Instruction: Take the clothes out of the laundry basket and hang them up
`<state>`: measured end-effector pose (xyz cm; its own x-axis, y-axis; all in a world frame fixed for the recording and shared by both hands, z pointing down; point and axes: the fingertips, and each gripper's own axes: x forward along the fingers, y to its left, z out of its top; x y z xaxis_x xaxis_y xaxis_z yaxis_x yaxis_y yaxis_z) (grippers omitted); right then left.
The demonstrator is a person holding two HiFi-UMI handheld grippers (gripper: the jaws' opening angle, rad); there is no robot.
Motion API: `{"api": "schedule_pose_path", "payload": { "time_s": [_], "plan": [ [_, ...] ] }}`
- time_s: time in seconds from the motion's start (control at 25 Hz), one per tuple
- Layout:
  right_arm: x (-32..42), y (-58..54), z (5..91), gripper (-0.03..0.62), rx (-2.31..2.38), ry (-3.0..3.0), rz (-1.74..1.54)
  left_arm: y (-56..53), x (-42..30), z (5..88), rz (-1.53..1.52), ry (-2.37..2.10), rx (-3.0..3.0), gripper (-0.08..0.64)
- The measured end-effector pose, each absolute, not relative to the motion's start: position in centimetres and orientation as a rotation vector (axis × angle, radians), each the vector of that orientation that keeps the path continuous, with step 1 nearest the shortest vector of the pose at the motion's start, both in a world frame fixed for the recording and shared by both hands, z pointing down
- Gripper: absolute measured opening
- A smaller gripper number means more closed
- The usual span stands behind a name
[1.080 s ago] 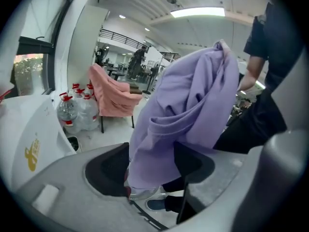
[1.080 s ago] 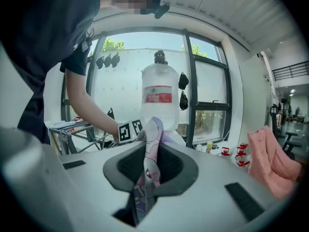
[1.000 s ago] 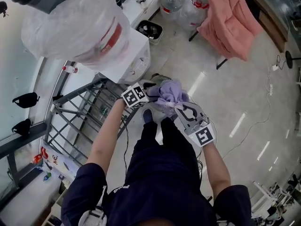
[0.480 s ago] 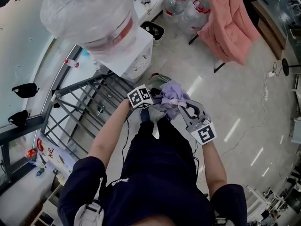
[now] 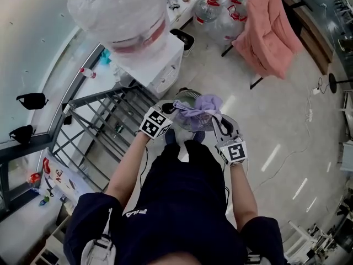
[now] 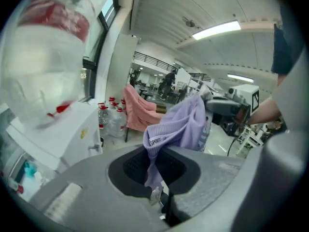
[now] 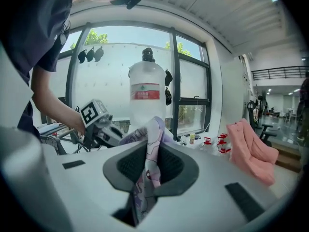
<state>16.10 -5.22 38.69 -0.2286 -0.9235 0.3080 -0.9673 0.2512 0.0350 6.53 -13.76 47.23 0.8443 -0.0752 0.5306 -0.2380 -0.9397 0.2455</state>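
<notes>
while preparing for hanging, holding the lilac garment (image 5: 201, 107) at head-view centre, apparently to spread it: clamping one edge in the right gripper (image 5: 216, 120), just closing the left gripper (image 5: 174, 110) on its hem.

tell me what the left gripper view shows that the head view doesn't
Only the left gripper view: the left hand-held gripper seen along its jaws, which have just been closing and now pinch the garment by its printed hem, and a ceiling light.
Only the head view: the person's dark shirt, the rack and the left marker cube.
Both: the purple garment stretched between the two hand-held grippers, the right hand-held gripper, the pink cloth and the water jug.
</notes>
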Motion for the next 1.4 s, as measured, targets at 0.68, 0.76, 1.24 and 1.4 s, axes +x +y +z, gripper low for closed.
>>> {"api": "schedule_pose_path", "payload": {
  "time_s": [0.68,0.76,1.24,1.4],
  "plan": [
    [11.2,-0.4,39.8,0.291,1.308,-2.601,0.401,-14.7,3.9,25.9,0.354,-0.858,2.922,0.037],
    [11.6,0.3,39.0,0.296,1.283,-2.627,0.37,-14.0,3.7,24.3,0.362,-0.887,2.966,0.037],
    [11.8,-5.6,32.4,0.298,1.13,-2.784,0.122,-9.8,1.9,18.7,0.323,-1.039,3.033,0.037],
    [7.6,-7.4,32.2,0.295,0.967,-2.867,0.145,-9.0,0.6,17.9,0.303,-1.127,2.986,0.037]
  ]
}}
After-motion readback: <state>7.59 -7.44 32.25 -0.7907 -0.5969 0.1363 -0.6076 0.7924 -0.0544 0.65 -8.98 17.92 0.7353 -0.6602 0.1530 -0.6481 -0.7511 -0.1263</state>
